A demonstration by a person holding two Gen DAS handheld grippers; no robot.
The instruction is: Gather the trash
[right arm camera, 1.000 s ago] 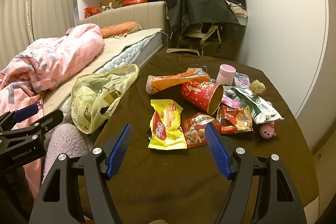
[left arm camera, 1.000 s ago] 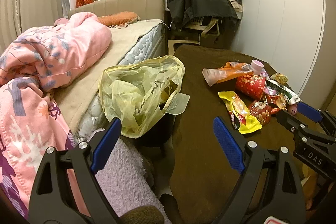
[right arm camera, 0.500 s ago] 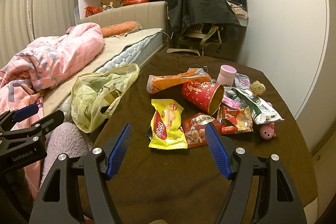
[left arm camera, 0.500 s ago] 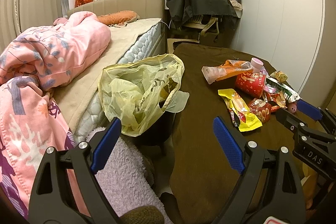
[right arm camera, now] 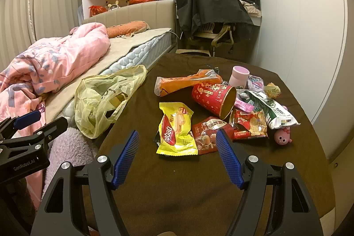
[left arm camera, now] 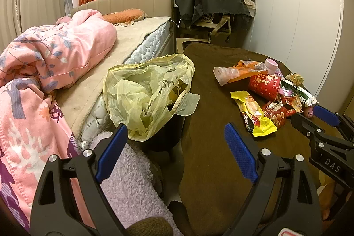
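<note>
Both the left gripper and right gripper are held spread wide, grasping nothing. Wrappers, including a yellow packet, are scattered on the brown surface; a yellow bag is draped at its edge beside the bed.

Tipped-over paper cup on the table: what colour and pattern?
The cup is red with gold lettering; its inside is plain tan. Clearest in the right wrist view.
</note>
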